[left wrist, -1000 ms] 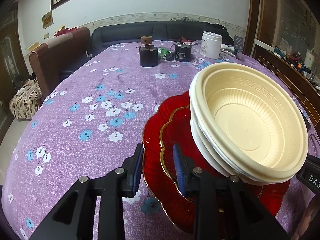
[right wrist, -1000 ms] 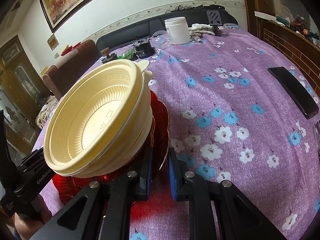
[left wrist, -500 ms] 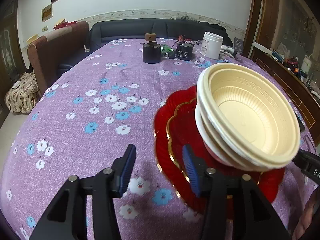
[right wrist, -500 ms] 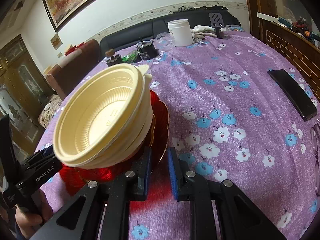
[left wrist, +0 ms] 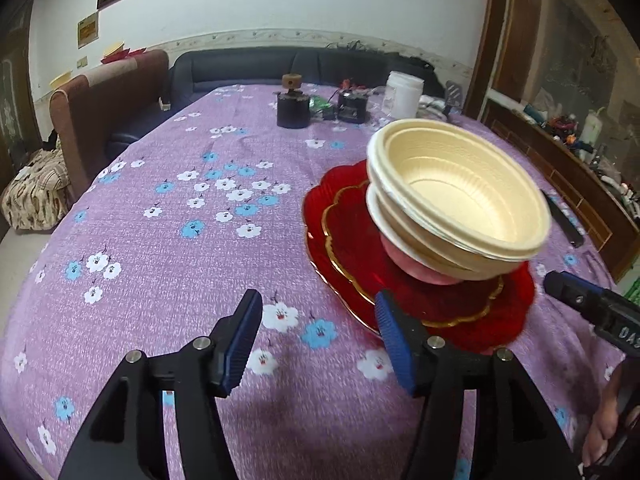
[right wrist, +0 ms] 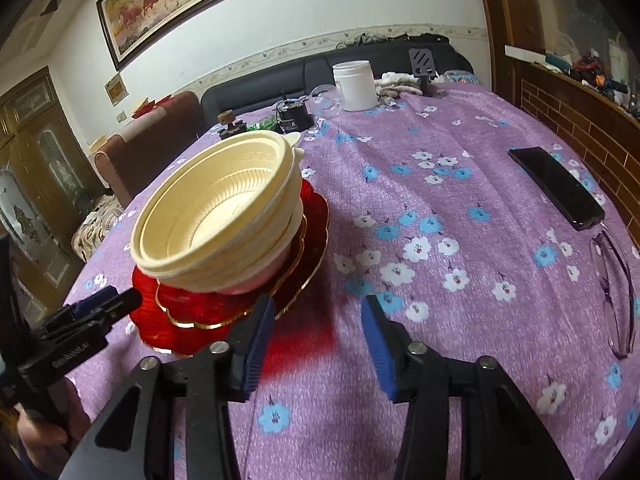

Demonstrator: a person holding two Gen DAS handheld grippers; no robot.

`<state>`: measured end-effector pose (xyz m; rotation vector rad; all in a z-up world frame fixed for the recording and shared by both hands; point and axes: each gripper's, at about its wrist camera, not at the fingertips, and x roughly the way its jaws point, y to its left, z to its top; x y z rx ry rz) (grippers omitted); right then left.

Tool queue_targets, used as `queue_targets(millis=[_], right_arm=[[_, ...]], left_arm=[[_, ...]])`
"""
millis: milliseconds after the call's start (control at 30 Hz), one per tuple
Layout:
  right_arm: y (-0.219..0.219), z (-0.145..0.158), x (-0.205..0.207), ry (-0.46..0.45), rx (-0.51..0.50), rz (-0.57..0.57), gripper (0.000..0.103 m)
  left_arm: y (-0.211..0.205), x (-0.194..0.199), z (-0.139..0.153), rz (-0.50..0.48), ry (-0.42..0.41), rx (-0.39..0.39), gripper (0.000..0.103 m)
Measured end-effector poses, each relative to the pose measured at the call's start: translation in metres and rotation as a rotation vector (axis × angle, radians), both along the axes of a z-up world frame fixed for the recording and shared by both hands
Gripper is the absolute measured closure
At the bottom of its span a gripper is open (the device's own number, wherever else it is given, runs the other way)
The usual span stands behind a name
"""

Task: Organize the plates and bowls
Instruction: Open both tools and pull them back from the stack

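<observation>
A stack of cream bowls (left wrist: pixel 460 196) (right wrist: pixel 216 220) sits on red plates with gold rims (left wrist: pixel 352 248) (right wrist: pixel 308 248) on the purple flowered tablecloth. My left gripper (left wrist: pixel 318 332) has its jaws opening, with only cloth between them; its right finger stands just in front of the plates' near rim. My right gripper (right wrist: pixel 318 334) is likewise opening, empty, with its left finger beside the plates' edge. Each gripper shows at the side of the other's view.
At the table's far end stand a white jar (left wrist: pixel 404 94) (right wrist: pixel 356 84), a black pot with a wooden knob (left wrist: pixel 293 110) and small black devices. A black phone (right wrist: pixel 556 188) and clear glasses (right wrist: pixel 616 280) lie on the right. A sofa and an armchair lie beyond.
Both grippers let go of the red plates' rim, opened and drew back toward the near edge. The stack of plates and bowls now rests on the table, farther off.
</observation>
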<state>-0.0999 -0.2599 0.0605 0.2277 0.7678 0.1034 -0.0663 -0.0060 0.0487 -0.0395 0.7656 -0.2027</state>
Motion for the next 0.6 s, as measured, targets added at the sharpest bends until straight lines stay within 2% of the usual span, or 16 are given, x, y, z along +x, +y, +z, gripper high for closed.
queue_targets(millis=[33,167,300,400,433,600], right_arm=[[0.000,0.000,-0.002,-0.009,-0.003,-0.004,0.047],[0.002,-0.003,-0.016,-0.063,-0.017,-0.025,0.041],[0.010,-0.003,-0.024,-0.119,-0.054,-0.033,0.023],[0.018,-0.001,-0.029,-0.168,-0.097,-0.028,0.019],[0.018,0.001,-0.029,-0.177,-0.103,-0.024,0.015],[0.023,0.012,-0.025,-0.217,-0.151,-0.028,0.007]], left_arm=[[0.000,-0.004,0.000,-0.008,-0.009,-0.006,0.041],[-0.004,-0.019,-0.001,-0.033,-0.062,-0.013,0.023],[-0.011,-0.029,0.001,-0.051,-0.122,-0.002,0.005],[-0.017,-0.034,0.005,-0.044,-0.161,0.044,0.000],[-0.019,-0.035,0.006,-0.038,-0.166,0.061,0.000],[-0.031,-0.023,0.009,0.041,-0.153,0.226,0.000]])
